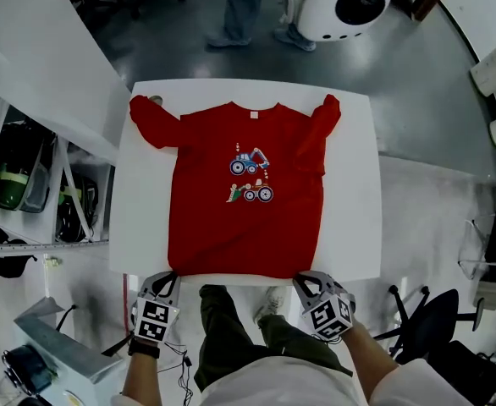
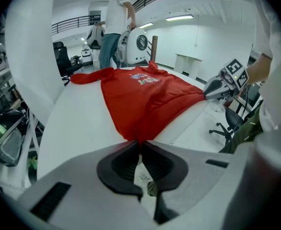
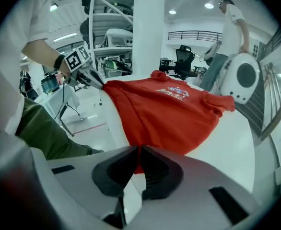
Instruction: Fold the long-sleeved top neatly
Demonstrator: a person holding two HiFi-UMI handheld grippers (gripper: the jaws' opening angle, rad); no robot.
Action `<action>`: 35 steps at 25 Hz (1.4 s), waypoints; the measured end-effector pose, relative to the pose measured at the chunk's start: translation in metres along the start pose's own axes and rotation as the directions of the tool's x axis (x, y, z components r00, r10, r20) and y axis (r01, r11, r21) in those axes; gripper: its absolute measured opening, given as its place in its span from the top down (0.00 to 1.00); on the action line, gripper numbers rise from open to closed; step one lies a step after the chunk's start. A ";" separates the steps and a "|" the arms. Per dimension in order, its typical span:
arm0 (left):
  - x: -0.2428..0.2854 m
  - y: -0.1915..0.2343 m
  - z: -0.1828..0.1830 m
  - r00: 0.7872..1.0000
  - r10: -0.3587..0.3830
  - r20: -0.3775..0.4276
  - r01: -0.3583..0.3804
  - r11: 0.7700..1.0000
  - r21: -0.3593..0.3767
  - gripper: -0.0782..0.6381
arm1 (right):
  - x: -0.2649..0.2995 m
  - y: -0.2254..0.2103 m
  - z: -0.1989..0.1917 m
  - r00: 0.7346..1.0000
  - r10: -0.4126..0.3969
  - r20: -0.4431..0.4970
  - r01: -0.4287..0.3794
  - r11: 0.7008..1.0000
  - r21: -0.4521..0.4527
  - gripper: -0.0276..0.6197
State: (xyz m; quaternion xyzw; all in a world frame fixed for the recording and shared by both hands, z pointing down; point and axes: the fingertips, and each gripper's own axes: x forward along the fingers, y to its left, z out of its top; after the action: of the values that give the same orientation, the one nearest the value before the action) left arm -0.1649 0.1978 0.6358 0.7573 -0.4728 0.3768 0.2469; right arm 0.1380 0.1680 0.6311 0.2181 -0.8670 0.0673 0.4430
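The red long-sleeved cotton top [image 1: 244,201] lies flat on the white square table [image 1: 354,184], stretching away from both tongs. The left gripper [image 1: 173,275] and right gripper [image 1: 300,279] each pinch a near hem corner. This looks like the start of the first fold. Next, both should lift evenly and carry the hem toward the collar.

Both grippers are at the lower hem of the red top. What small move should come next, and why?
Probably raise both hem corners a little together and start carrying them toward the collar. The left gripper and the right gripper are each shut on a bottom corner of the red top, which lies flat on the table.
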 end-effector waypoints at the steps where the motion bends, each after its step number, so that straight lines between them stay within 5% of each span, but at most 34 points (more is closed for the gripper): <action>1: 0.000 -0.001 0.000 1.000 -0.002 -0.002 0.002 1.000 0.004 0.85 | -0.003 0.000 -0.003 1.000 0.002 -0.003 -0.002 1.000 0.001 0.91; 15: 0.005 -0.009 0.001 0.998 -0.036 -0.048 0.039 0.997 0.063 0.85 | -0.010 0.000 -0.024 0.999 0.033 -0.016 -0.033 0.999 0.032 0.90; 24: -0.006 -0.005 0.003 0.984 -0.147 -0.101 0.155 0.985 0.081 0.74 | -0.027 -0.017 -0.006 0.998 0.051 0.028 -0.055 0.984 0.168 0.76; 35: 0.009 0.105 0.084 0.989 -0.144 -0.016 0.145 0.984 0.105 0.72 | -0.013 -0.048 0.030 0.999 -0.045 -0.005 0.045 0.968 0.248 0.75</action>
State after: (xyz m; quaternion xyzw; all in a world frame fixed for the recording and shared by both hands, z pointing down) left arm -0.2289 0.0862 0.5948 0.8000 -0.3949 0.3857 0.2349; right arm 0.1432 0.1202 0.5990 0.2912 -0.8469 0.1651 0.4132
